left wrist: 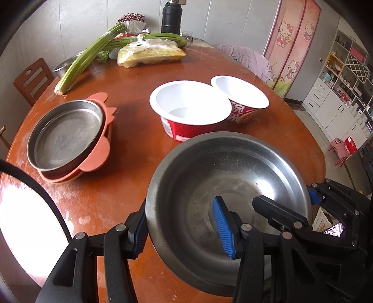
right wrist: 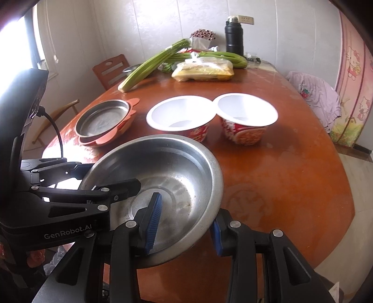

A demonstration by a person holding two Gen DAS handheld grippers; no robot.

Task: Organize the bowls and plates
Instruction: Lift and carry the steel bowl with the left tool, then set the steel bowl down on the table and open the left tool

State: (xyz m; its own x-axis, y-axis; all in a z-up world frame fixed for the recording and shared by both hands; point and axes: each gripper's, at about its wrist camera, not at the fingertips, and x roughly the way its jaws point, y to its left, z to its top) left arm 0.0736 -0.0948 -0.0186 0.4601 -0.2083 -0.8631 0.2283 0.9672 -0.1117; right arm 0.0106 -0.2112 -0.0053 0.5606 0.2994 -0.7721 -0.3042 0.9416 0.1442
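You have the steel bowl [left wrist: 223, 200] gripped from both sides, low and centre in both wrist views. Your left gripper [left wrist: 184, 229] is clamped on the rim nearest you, one blue pad [left wrist: 222, 227] inside the bowl and the other outside against the wall. Your right gripper [right wrist: 184, 225] grasps the opposite edge the same way, its inner pad [right wrist: 152, 223] pressed to the inside surface and the outer one under the rim. Whether the bowl is lifted clear of the wooden table [right wrist: 291, 186] or resting on it, you cannot tell from these views.

As for progress, part of the sorting looks done. At the left of the left wrist view, a steel plate [left wrist: 66, 134] already sits nested on top of an orange plate [left wrist: 103, 130], so the plates appear gathered in one stack. The bowls are not yet together: two red paper bowls [left wrist: 190, 107] [left wrist: 242, 99] stand side by side with rims touching, just beyond the steel bowl in mid-frame, and neither is stacked in the other.

What is probably left is setting the steel bowl in its place and grouping or nesting the paper bowls with it. The celery [left wrist: 88, 58], bagged food [left wrist: 150, 52] and black flask [left wrist: 171, 17] at the top of the frame lie well apart from your work.
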